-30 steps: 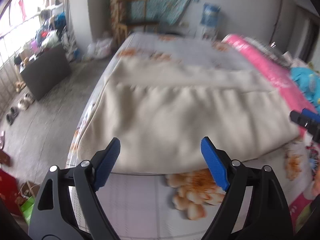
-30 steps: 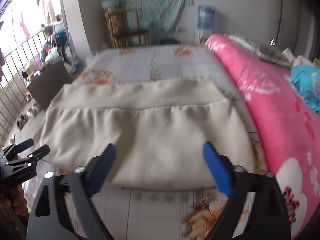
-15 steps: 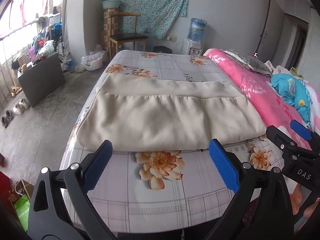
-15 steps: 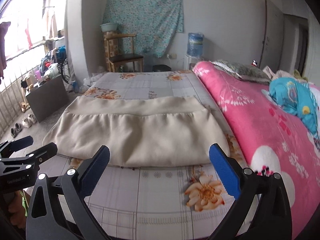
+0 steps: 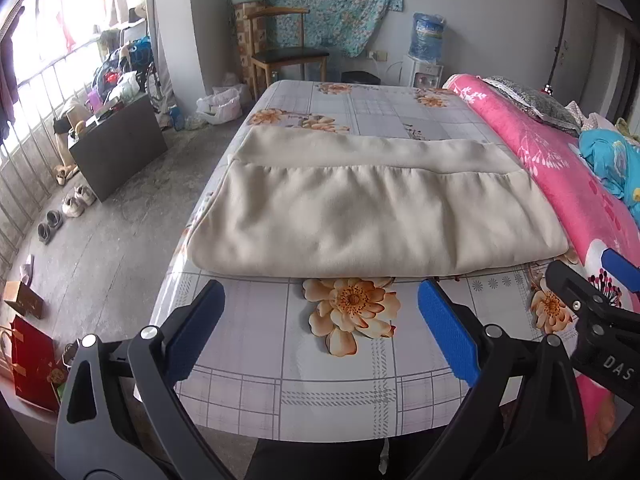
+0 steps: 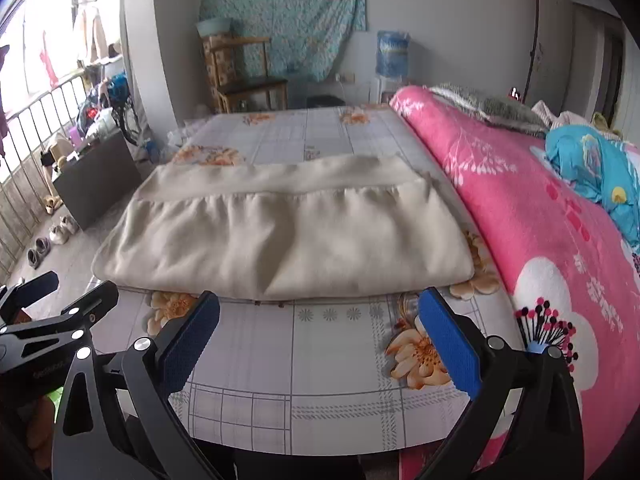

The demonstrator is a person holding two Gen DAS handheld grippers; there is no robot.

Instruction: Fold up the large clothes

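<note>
- Left wrist view. Left gripper [image 5: 320, 312]: jaws spread wide, having just opened further, nothing between them; it hangs above the bare floral bedsheet [image 5: 256, 344], just short of the near edge of the cream garment [image 5: 360, 216].
- Cream garment: folded into a broad band across the bedsheet, a narrower layer showing along its far side. Risk: a pinch at the near fold may catch only the top layer, so the stack would peel open when lifted.
- Right gripper [image 5: 600, 288]: seen at the right, near the garment's right corner.
- Right wrist view. Right gripper [image 6: 320, 316]: jaws spread, empty, just short of the garment's [image 6: 280, 236] near edge.
- Pink blanket [image 6: 520, 208]: lies just beside the garment's right end. Risk: a fold swung that way could drag over it and bunch.
- Risk: uneven grips by the two tools would skew the next fold.
</note>
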